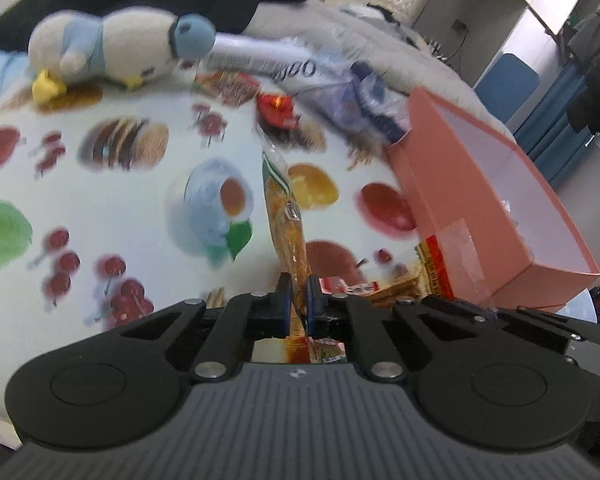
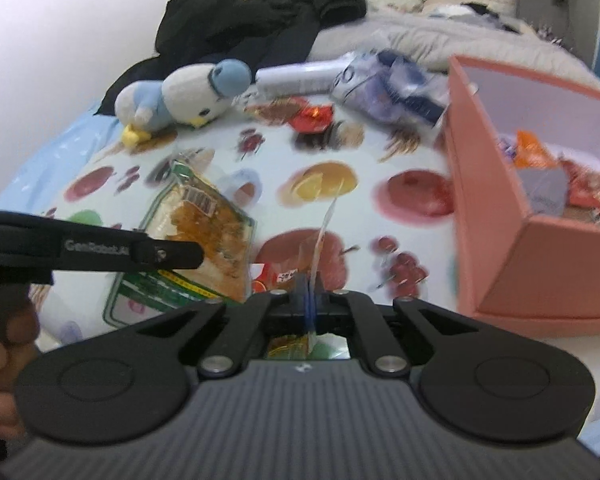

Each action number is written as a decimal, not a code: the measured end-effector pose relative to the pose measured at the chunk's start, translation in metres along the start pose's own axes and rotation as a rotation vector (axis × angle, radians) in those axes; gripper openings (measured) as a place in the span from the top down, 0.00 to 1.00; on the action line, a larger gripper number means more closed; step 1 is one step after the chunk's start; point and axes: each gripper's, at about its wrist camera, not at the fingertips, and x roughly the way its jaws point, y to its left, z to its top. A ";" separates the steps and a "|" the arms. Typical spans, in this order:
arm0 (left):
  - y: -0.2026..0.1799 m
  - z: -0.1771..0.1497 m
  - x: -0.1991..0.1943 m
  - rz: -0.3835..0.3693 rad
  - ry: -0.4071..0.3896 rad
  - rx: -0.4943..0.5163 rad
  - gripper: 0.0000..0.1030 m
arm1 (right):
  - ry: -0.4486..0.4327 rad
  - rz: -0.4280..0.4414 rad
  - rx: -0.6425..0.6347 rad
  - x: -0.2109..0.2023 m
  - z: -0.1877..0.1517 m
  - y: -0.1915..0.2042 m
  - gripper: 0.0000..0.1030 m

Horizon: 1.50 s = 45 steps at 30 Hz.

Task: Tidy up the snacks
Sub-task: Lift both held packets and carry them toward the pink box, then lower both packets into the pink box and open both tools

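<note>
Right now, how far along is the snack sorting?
Partly done. Several wrapped snacks already lie in the pink box. In hand: the left gripper clamps a bread packet, and the right gripper pinches a thin clear wrapper. Left on the tablecloth: a red candy and blue-white packets by the plush toy.

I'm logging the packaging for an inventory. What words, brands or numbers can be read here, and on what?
"GenRobot.AI": on the left gripper's black arm, right wrist view.
"ooo", part of a larger word: on the white pack behind the penguin toy; the rest is blurred.
Bread bag: barcode and label print, too blurred to read.
Red-label packet: print too small to read.
</note>
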 end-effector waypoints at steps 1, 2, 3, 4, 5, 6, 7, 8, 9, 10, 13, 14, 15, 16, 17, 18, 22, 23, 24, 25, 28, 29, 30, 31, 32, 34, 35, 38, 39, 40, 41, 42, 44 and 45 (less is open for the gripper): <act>-0.004 0.003 -0.005 -0.005 -0.010 0.005 0.92 | -0.011 -0.014 0.002 -0.004 0.002 -0.001 0.96; -0.007 0.005 -0.011 -0.010 -0.019 0.011 0.92 | -0.019 -0.021 0.012 -0.009 0.004 -0.004 0.96; -0.011 0.008 -0.016 -0.010 -0.028 0.018 0.92 | -0.027 -0.025 0.029 -0.014 0.007 -0.008 0.96; -0.015 0.010 -0.020 -0.008 -0.037 0.027 0.93 | -0.034 -0.027 0.039 -0.018 0.009 -0.011 0.96; -0.019 0.012 -0.025 -0.008 -0.046 0.035 0.93 | -0.040 -0.032 0.043 -0.023 0.012 -0.013 0.96; -0.023 0.015 -0.029 -0.011 -0.052 0.041 0.93 | -0.047 -0.036 0.044 -0.028 0.014 -0.015 0.96; -0.026 0.017 -0.034 -0.014 -0.057 0.047 0.93 | -0.054 -0.040 0.047 -0.034 0.017 -0.018 0.96; -0.031 0.019 -0.038 -0.015 -0.062 0.053 0.93 | -0.060 -0.044 0.048 -0.039 0.019 -0.020 0.96; -0.034 0.021 -0.042 -0.014 -0.066 0.060 0.93 | -0.067 -0.050 0.046 -0.046 0.022 -0.022 0.96; -0.038 0.022 -0.046 -0.014 -0.069 0.066 0.93 | -0.074 -0.054 0.045 -0.051 0.024 -0.023 0.96; -0.049 0.026 -0.056 -0.023 -0.076 0.083 0.93 | -0.095 -0.077 0.045 -0.069 0.031 -0.028 0.96; -0.052 0.027 -0.058 -0.025 -0.077 0.090 0.93 | -0.104 -0.081 0.048 -0.075 0.033 -0.030 0.96; -0.056 0.028 -0.061 -0.030 -0.075 0.097 0.93 | -0.114 -0.086 0.050 -0.081 0.035 -0.032 0.96; -0.060 0.029 -0.063 -0.038 -0.076 0.105 0.93 | -0.121 -0.093 0.055 -0.086 0.036 -0.034 0.96; -0.063 0.029 -0.066 -0.044 -0.077 0.114 0.93 | -0.130 -0.096 0.061 -0.091 0.037 -0.036 0.96; -0.067 0.030 -0.068 -0.050 -0.078 0.122 0.93 | -0.139 -0.099 0.070 -0.097 0.038 -0.038 0.96; -0.083 0.034 -0.075 -0.087 -0.082 0.149 0.93 | -0.186 -0.140 0.085 -0.120 0.039 -0.046 0.96; -0.087 0.036 -0.075 -0.098 -0.080 0.155 0.93 | -0.197 -0.153 0.097 -0.125 0.039 -0.049 0.96; -0.091 0.038 -0.074 -0.109 -0.078 0.160 0.93 | -0.205 -0.163 0.107 -0.130 0.039 -0.052 0.96; -0.095 0.041 -0.074 -0.123 -0.075 0.167 0.93 | -0.213 -0.173 0.120 -0.135 0.039 -0.055 0.96; -0.115 0.051 -0.070 -0.160 -0.066 0.208 0.93 | -0.245 -0.202 0.148 -0.149 0.041 -0.063 0.96; -0.122 0.055 -0.069 -0.171 -0.067 0.226 0.93 | -0.258 -0.215 0.154 -0.153 0.042 -0.067 0.96; -0.131 0.059 -0.068 -0.183 -0.071 0.246 0.93 | -0.272 -0.227 0.161 -0.157 0.043 -0.071 0.96; -0.139 0.063 -0.067 -0.195 -0.076 0.266 0.93 | -0.288 -0.241 0.168 -0.160 0.044 -0.075 0.96; -0.149 0.068 -0.065 -0.206 -0.080 0.287 0.93 | -0.300 -0.255 0.173 -0.163 0.046 -0.079 0.96; -0.168 0.079 -0.060 -0.227 -0.089 0.318 0.92 | -0.329 -0.282 0.184 -0.169 0.051 -0.089 0.96; -0.178 0.084 -0.057 -0.236 -0.092 0.330 0.92 | -0.344 -0.296 0.186 -0.171 0.054 -0.095 0.96; -0.209 0.103 -0.046 -0.269 -0.103 0.356 0.92 | -0.376 -0.324 0.193 -0.177 0.064 -0.112 0.96; -0.219 0.110 -0.041 -0.279 -0.102 0.362 0.92 | -0.384 -0.344 0.186 -0.178 0.069 -0.119 0.96; -0.230 0.116 -0.036 -0.293 -0.099 0.372 0.92 | -0.388 -0.355 0.187 -0.178 0.073 -0.125 0.96; -0.239 0.122 -0.030 -0.300 -0.095 0.384 0.92 | -0.389 -0.360 0.186 -0.178 0.078 -0.133 0.96; -0.249 0.127 -0.022 -0.299 -0.088 0.399 0.92 | -0.386 -0.368 0.184 -0.176 0.082 -0.141 0.96; -0.264 0.136 -0.002 -0.294 -0.066 0.421 0.92 | -0.377 -0.398 0.182 -0.168 0.089 -0.156 0.96; -0.269 0.140 0.009 -0.309 -0.044 0.408 0.92 | -0.361 -0.405 0.179 -0.161 0.092 -0.165 0.96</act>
